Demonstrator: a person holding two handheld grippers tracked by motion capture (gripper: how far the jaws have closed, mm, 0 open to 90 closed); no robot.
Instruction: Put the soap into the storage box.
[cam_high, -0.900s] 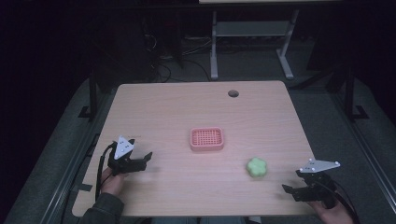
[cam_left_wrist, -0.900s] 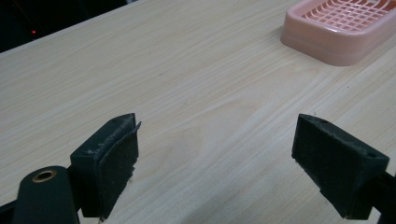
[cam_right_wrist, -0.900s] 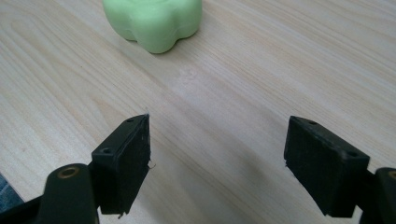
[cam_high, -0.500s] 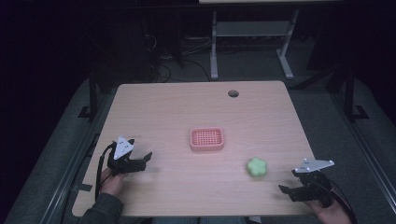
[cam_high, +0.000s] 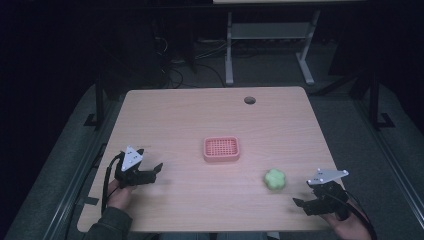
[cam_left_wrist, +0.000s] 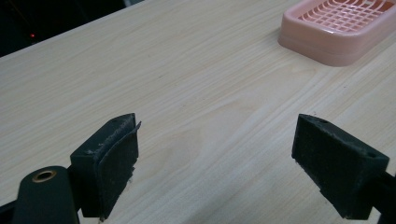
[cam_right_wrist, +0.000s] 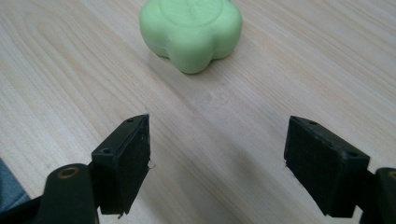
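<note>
Left tongs agape | right tongs agape — pale wood table, dark room

Left claw, right claw, both agape, empty

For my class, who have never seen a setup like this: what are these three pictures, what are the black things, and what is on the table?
A person sits at a wooden table, holding a hand-operated two-jaw tool in each hand. The high view looks down from above: left gripper, right gripper. The other two pictures come from small cameras riding on each tool, looking past its black jaws. On the table lie a pink slotted tray and a green flower-shaped block, which sits just ahead of the right gripper. Both grippers are open and hold nothing.
</note>
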